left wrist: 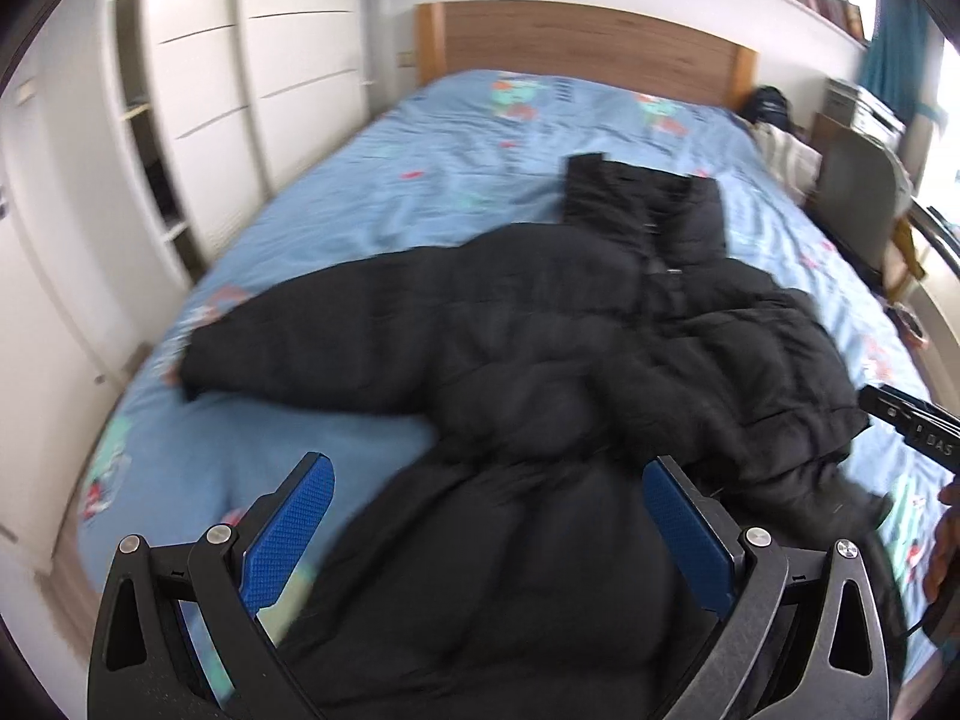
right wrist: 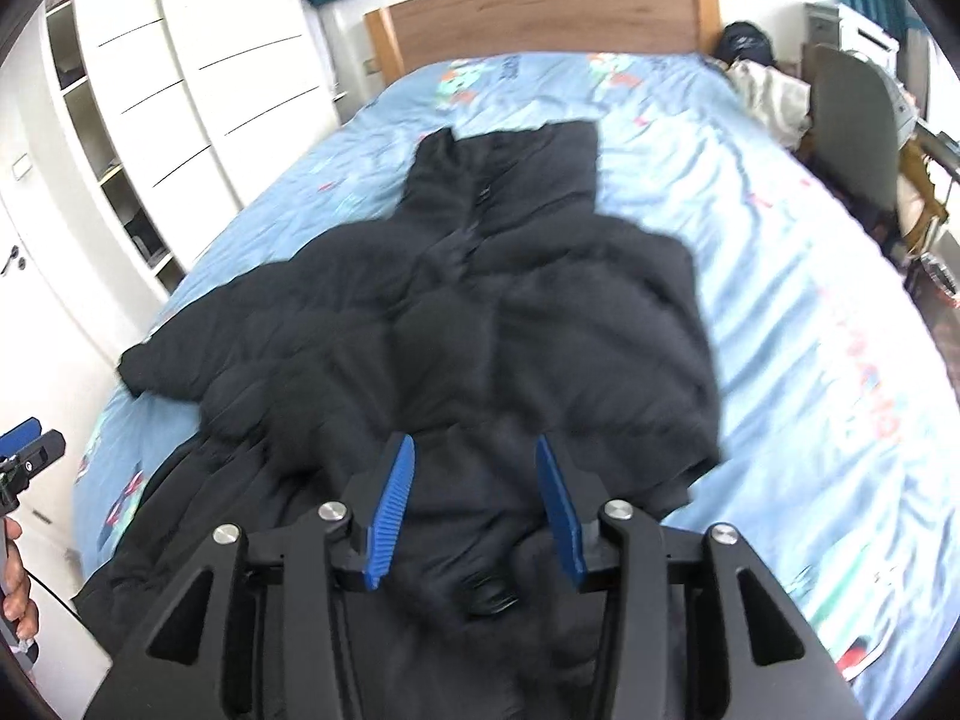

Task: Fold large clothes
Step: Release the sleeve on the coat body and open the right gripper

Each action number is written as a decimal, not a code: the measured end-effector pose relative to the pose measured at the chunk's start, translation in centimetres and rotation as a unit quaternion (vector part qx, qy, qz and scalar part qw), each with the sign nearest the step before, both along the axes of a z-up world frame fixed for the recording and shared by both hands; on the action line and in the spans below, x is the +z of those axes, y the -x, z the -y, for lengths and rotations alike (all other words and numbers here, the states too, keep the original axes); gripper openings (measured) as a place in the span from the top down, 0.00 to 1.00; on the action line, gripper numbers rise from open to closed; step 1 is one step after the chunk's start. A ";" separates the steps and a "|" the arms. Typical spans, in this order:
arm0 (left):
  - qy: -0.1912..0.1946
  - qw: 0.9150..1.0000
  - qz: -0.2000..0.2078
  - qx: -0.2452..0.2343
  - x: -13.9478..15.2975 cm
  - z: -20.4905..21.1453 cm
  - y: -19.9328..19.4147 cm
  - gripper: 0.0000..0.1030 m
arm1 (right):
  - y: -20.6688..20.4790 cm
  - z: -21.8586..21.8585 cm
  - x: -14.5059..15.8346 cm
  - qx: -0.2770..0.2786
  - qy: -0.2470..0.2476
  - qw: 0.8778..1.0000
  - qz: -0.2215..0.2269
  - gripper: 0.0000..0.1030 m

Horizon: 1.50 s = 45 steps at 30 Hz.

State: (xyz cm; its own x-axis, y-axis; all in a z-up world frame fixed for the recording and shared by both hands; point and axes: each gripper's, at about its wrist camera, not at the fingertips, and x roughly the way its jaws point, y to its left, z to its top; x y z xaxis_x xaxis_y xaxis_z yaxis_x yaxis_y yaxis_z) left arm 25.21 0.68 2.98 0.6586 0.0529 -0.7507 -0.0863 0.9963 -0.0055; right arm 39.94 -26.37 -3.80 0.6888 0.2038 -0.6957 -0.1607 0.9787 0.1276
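Over on the left, the left gripper hangs wide open above the black puffer jacket, nothing pinched; that jacket sprawls across the blue bed sheet, one sleeve flung left; then the right gripper, jaws partly apart, holds nothing.

Matt quilted black jacket on creased cotton-like bedsheet; wooden headboard.

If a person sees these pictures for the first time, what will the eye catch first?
First, the big black puffer jacket spread across the middle of the blue patterned bed, its collar toward the wooden headboard. One sleeve stretches toward the white wardrobe. Close to each camera, blue fingers stand apart above the jacket.
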 end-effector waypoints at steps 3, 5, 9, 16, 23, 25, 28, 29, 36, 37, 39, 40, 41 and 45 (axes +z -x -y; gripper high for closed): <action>0.013 1.000 -0.008 -0.020 -1.3 3.9 -4.1 0.02 | -2.1 0.9 0.5 -0.007 0.008 1.000 0.011 0.59; 0.016 0.999 -0.011 -0.025 -2.3 6.1 -6.6 0.02 | -3.6 1.2 0.3 -0.009 0.015 1.000 0.016 0.59; 0.014 1.000 -0.016 -0.023 -4.7 9.1 -10.9 0.02 | -6.4 1.5 -1.0 -0.010 0.020 1.000 0.016 0.58; 0.015 0.999 -0.042 -0.013 -11.0 11.1 -14.6 0.02 | -9.2 2.1 -5.9 -0.009 0.020 1.000 -0.009 0.58; 0.026 0.998 -0.051 -0.018 -13.6 12.7 -12.3 0.02 | -9.2 4.4 -9.3 -0.008 0.024 1.000 -0.014 0.58; 0.015 0.998 -0.054 -0.032 -13.6 13.8 -11.7 0.02 | -9.1 5.3 -9.7 -0.014 0.023 0.999 -0.018 0.58; 0.000 0.997 -0.062 -0.039 -13.9 14.5 -11.2 0.01 | -9.1 6.1 -10.0 -0.021 0.023 0.999 -0.027 0.58; 0.003 0.997 -0.067 -0.038 -14.1 14.4 -11.6 0.00 | -9.0 6.1 -10.0 -0.023 0.025 0.999 -0.031 0.58; 0.005 0.993 -0.107 -0.048 -13.9 13.8 -12.4 0.00 | -6.5 5.4 -7.6 -0.045 0.038 0.998 -0.034 0.58; 0.002 0.993 -0.105 -0.049 -13.4 13.8 -12.2 0.00 | -5.8 5.5 -7.0 -0.049 0.035 0.998 -0.032 0.58; -0.005 0.995 -0.093 -0.047 -12.0 13.3 -11.1 0.01 | -3.9 5.5 -5.7 -0.058 0.034 0.997 -0.026 0.58; -0.002 0.995 -0.088 -0.047 -11.3 13.0 -10.4 0.01 | -3.2 5.5 -5.1 -0.061 0.035 0.997 -0.023 0.58; -0.001 0.996 -0.082 -0.046 -10.5 12.6 -9.6 0.01 | -2.1 5.5 -4.5 -0.066 0.035 0.997 -0.019 0.58; -0.002 0.997 -0.057 -0.046 -7.3 11.3 -6.6 0.01 | 1.7 5.3 -2.5 -0.083 0.034 0.996 -0.012 0.58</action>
